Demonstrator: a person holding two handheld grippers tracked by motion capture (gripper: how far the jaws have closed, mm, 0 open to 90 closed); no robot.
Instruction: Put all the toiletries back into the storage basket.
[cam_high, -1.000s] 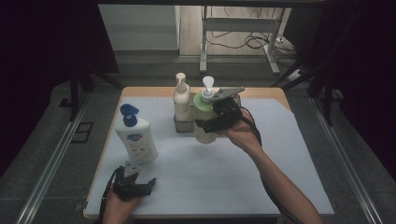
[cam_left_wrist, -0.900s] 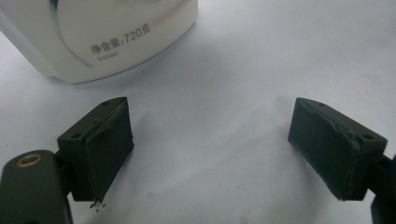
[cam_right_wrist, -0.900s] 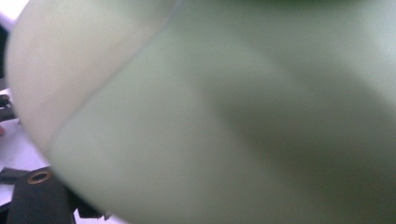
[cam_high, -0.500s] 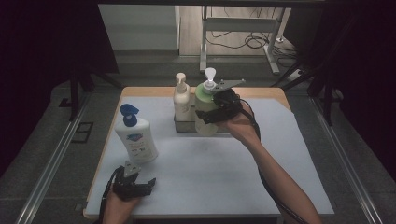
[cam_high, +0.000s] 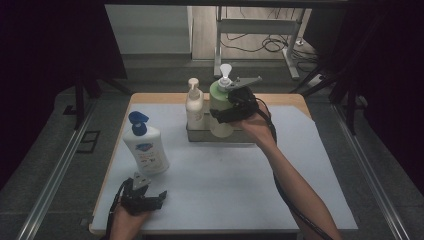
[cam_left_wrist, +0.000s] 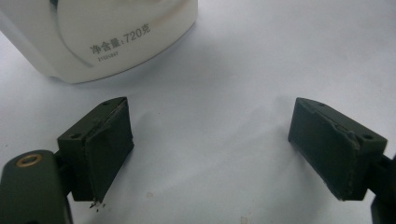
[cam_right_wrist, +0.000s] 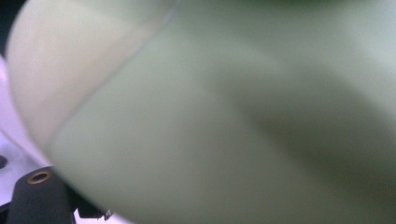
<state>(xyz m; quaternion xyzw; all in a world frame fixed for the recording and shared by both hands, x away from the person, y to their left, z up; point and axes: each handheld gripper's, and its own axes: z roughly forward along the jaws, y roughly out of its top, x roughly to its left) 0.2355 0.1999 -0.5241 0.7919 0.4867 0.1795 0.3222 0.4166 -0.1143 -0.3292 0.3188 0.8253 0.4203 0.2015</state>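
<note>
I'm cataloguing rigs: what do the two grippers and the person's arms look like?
Both grippers are black. The left gripper has two blocky, dark jaws and a brass-ringed hole; the right gripper carries a grey three-cornered plate and trails a black cable. Forearms are bare, no sleeves in view.

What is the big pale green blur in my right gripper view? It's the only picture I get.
Observer: From the high view, it's a green pump bottle with a white pump top. The right tool grips its side.
Visitor: Where is the bottle?
Observer: Its lower end is down in a grey tray at the far side of the table, next to a cream pump bottle.
Visitor: And the other hand?
Observer: The left tool sits low near the front edge of the table, its jaws apart with nothing between them. A white bottle with a blue cap stands just beyond it.
</note>
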